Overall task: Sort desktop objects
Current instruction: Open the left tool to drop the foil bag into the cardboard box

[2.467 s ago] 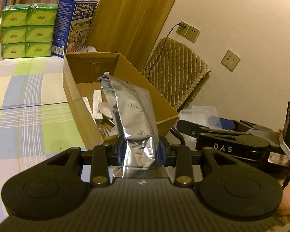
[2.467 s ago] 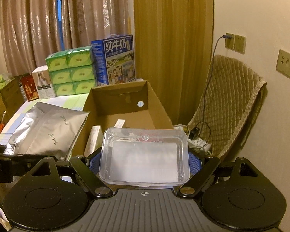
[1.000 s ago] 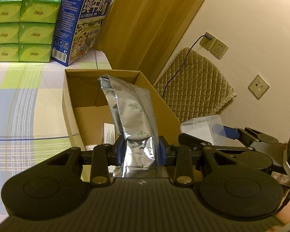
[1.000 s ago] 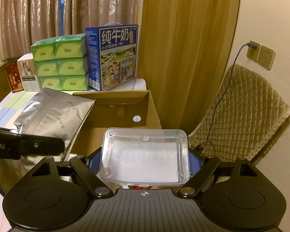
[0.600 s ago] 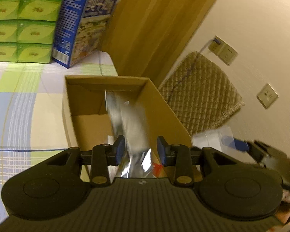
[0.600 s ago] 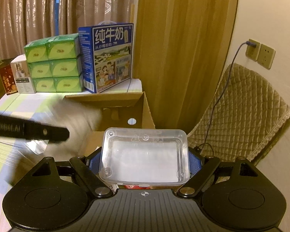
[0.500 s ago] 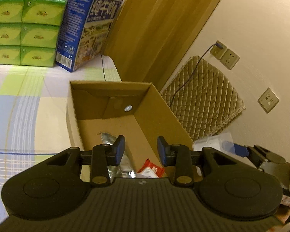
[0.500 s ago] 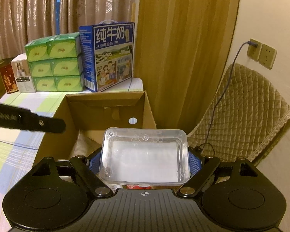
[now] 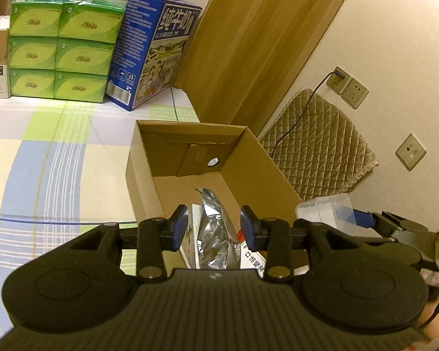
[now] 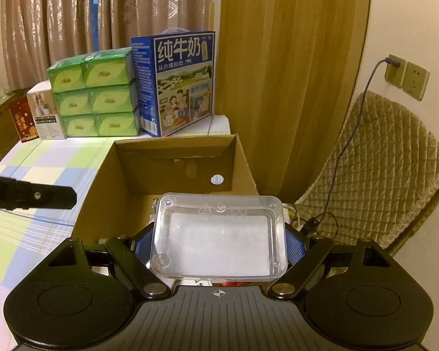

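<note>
Dropped from the parted left jaws, silver pouch (image 9: 216,234) lies inside cardboard box (image 9: 260,163).

Background: stacked packs and furnishings behind the counter.
Green tissue packs (image 10: 93,95) stacked three high, touching blue milk carton (image 10: 178,82); checked cloth (image 9: 44,152) covers counter; quilted chair (image 10: 386,172) by wall; cable plugged into wall socket (image 10: 395,70); curtains (image 10: 73,14) behind.

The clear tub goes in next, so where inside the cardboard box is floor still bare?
Bare floor lies at the far end of the cardboard box, below the end wall with the round hole. The near end is crowded: the silver pouch and printed packets lie there. The right gripper holds the clear tub.
</note>
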